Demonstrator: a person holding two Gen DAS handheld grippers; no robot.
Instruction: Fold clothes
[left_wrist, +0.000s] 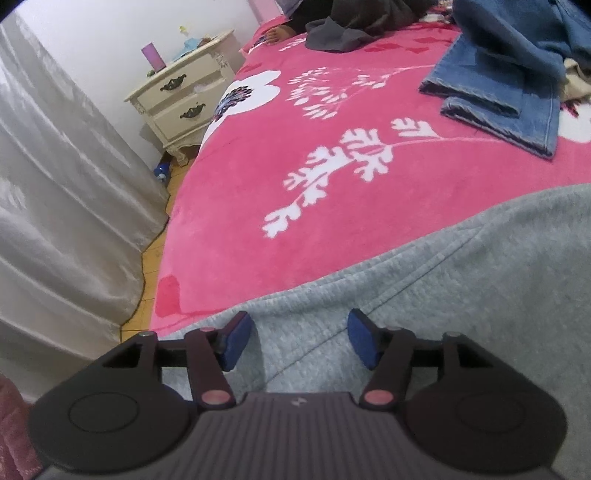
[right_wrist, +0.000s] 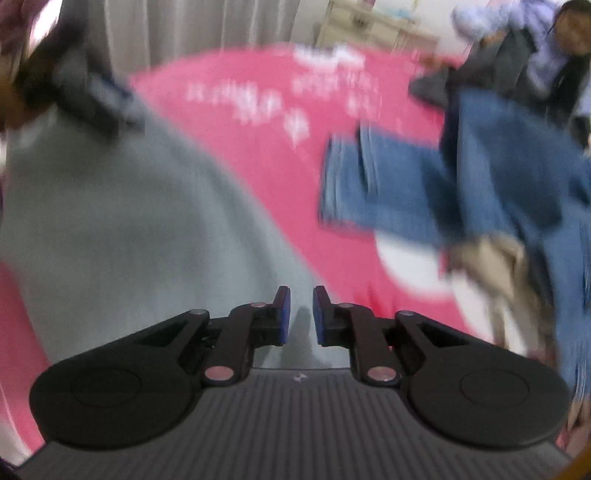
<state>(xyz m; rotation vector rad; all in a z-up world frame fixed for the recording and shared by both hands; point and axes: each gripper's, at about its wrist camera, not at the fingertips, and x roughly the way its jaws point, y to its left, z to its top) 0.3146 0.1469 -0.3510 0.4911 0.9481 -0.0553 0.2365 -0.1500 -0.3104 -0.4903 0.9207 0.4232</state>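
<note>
A light grey sweatshirt (left_wrist: 443, 295) lies spread on the pink flowered bedspread (left_wrist: 258, 166). My left gripper (left_wrist: 300, 339) hovers over the sweatshirt's near edge, jaws wide open, cloth lying under them but not pinched. In the blurred right wrist view the same sweatshirt (right_wrist: 129, 221) fills the left half. My right gripper (right_wrist: 301, 314) is above its right edge with only a narrow gap between the blue pads (right_wrist: 283, 314), and nothing visibly clamped. The left gripper (right_wrist: 92, 99) shows as a dark blur at the sweatshirt's far left.
Folded blue jeans (left_wrist: 498, 74) (right_wrist: 406, 184) lie to the right on the bed beside a beige garment (right_wrist: 498, 266). A dark grey garment (left_wrist: 340, 33) and a person (right_wrist: 569, 37) are at the far end. A cream nightstand (left_wrist: 181, 99) and grey curtain (left_wrist: 55, 184) are left of the bed.
</note>
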